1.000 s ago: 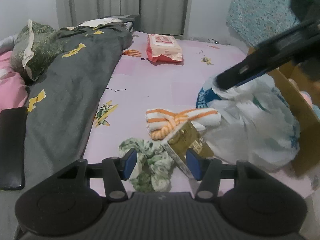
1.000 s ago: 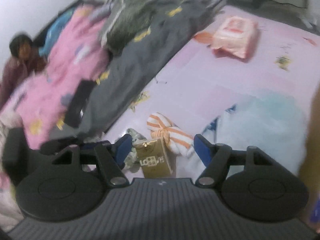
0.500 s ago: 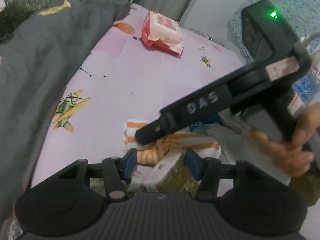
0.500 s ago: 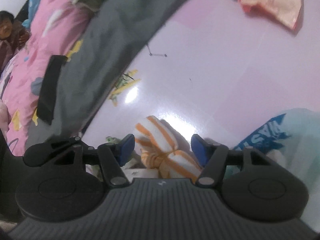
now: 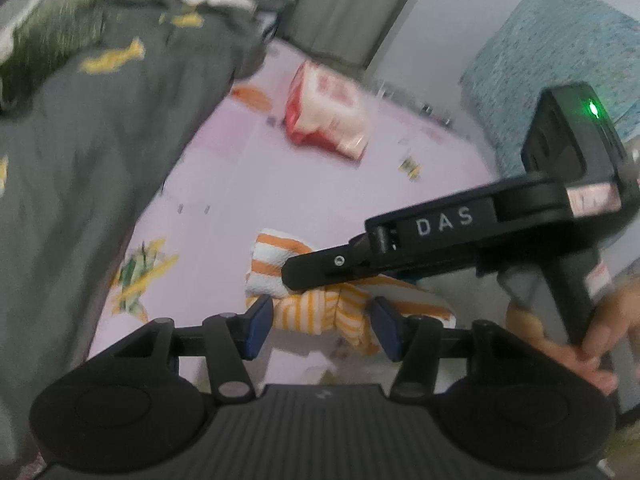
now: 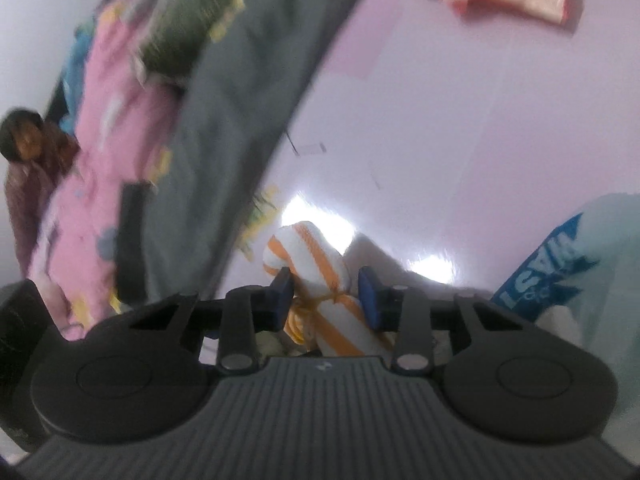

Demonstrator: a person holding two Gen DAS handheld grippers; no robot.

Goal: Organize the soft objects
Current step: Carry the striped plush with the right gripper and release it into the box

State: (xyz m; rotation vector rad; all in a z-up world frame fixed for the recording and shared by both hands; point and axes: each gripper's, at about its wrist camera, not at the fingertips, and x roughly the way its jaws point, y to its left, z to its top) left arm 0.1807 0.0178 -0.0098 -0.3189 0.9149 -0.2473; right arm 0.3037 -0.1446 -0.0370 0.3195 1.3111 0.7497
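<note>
Lying on the pink bedsheet (image 5: 240, 184), the orange-striped knotted towel (image 6: 316, 276) sits between the closing jaws of the right gripper (image 6: 325, 294), pads not yet pressing it. The left gripper (image 5: 320, 322) hovers half-open just beside it, empty.

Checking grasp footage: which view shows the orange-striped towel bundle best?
The right wrist view: the orange-striped towel bundle sits unobstructed between the closing jaws of the right gripper, its knot visible. In the left wrist view the right gripper covers the bundle's middle, though both ends show.
</note>
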